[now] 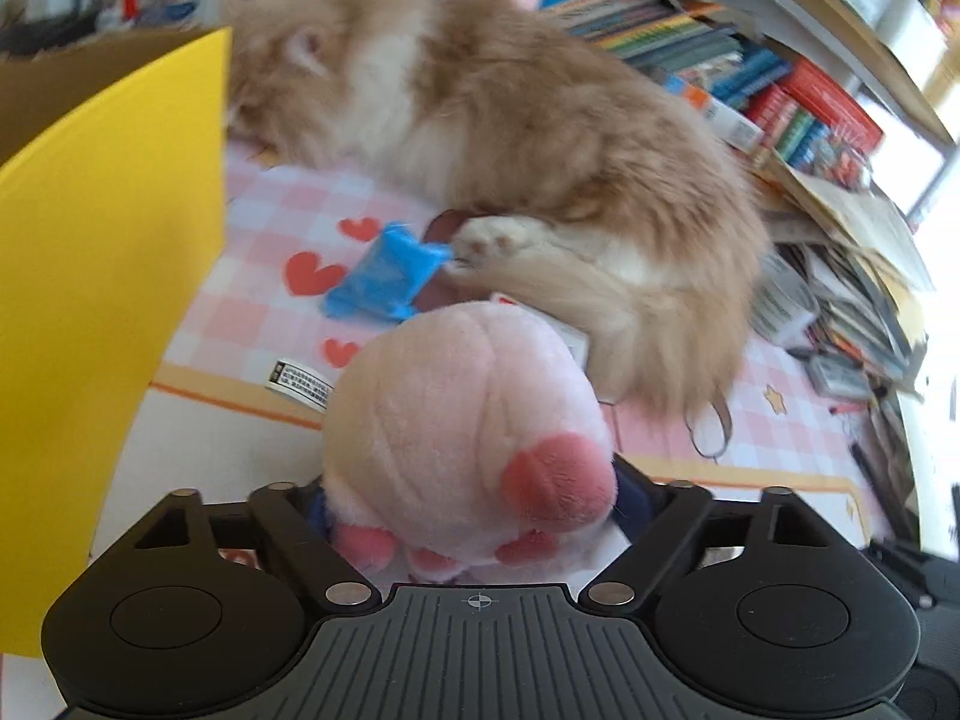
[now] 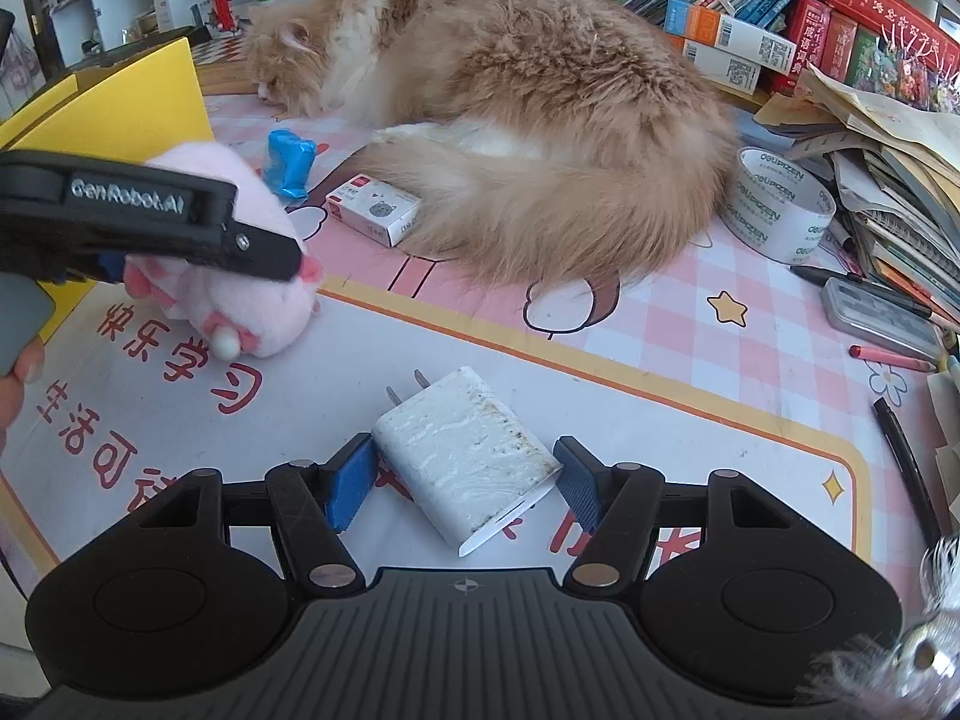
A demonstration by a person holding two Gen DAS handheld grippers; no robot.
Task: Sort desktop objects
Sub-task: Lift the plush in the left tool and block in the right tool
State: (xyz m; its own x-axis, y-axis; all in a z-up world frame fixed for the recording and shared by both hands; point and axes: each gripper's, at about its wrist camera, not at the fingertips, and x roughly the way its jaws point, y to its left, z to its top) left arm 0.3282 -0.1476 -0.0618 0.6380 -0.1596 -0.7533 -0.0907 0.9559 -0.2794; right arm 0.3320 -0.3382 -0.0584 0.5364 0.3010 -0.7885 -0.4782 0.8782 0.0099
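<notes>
1. The jaws of the left gripper straddle the pink plush toy, low centre of the left wrist view; the blue pads are mostly buried in its fur, and whether they actually press I cannot tell
2. The jaws of the right gripper are clenched on the white charger, bottom centre of the right wrist view, pads touching both its sides
3. Risk: the plush is soft and round, so a shallow grip could squeeze it out and let it roll toward the cat (which lies asleep across the upper middle of the worktop)
4. Risk: the charger is held skewed, prongs pointing up-left; it may twist between the pads when lifted
5. Edges: the yellow box stands close at the left of the plush; the blue packet and small white carton lie against the cat
6. Open room: the white centre of the mat between the grippers is bare; the right side is crowded by the tape roll, pens and book stacks
</notes>
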